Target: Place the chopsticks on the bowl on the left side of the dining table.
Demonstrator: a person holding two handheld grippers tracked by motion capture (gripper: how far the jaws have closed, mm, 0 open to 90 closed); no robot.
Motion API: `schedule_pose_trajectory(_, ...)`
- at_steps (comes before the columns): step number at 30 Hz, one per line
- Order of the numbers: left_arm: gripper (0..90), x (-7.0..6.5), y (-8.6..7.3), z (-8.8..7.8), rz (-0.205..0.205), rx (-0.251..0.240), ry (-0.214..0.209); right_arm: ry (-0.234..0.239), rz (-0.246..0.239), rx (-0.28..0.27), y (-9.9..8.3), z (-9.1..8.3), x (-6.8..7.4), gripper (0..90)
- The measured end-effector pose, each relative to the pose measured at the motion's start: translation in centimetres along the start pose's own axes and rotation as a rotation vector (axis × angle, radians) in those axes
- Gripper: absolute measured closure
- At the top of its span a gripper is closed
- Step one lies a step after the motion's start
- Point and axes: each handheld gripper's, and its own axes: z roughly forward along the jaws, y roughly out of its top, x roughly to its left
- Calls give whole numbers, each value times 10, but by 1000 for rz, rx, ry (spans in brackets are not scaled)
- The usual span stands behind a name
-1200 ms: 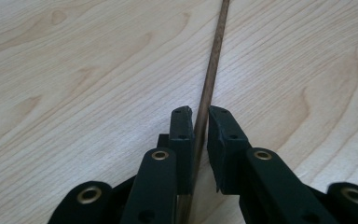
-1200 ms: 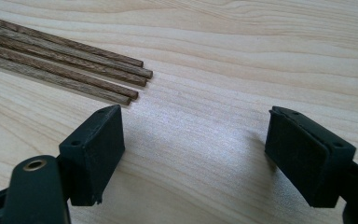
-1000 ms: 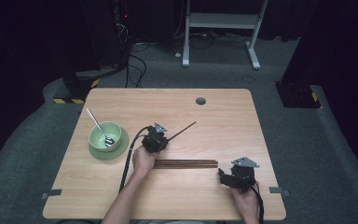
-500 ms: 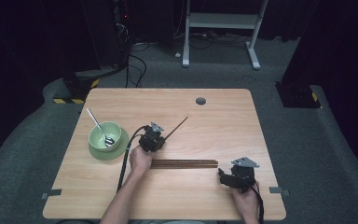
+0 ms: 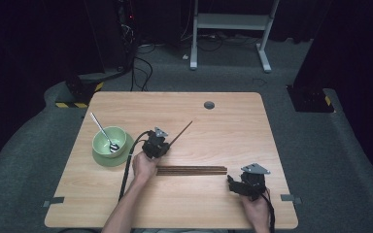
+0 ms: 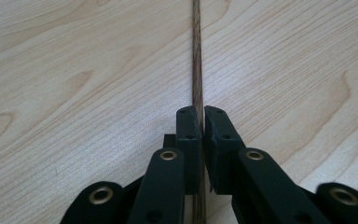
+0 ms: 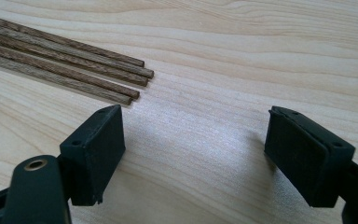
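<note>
The left gripper (image 6: 201, 122) is clenching one chopstick (image 6: 196, 56) beyond the chopstick pile (image 5: 192, 170) (four sticks); the right gripper (image 7: 193, 154) is resting released beside that pile.

Held stick (image 5: 180, 133): one thin dark brown wooden stick, slanting up and to the right at the middle of the high view, lower end clamped.
Close-up (image 6: 196, 56): it runs straight up the frame's centre.
Stick bundle (image 5: 192, 170): four matching sticks side by side, level, lower centre (image 7: 60, 65).
</note>
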Motion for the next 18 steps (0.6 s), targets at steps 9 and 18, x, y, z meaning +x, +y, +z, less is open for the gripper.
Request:
schedule_pose_trajectory(9,845,-1,1,-9,-3,-26,-13,0,-1,0,0,0,0,197)
schedule_pose_trajectory(18,845,-1,-2,-31,-1,-70,-30,4,-4,0,0,0,0,197)
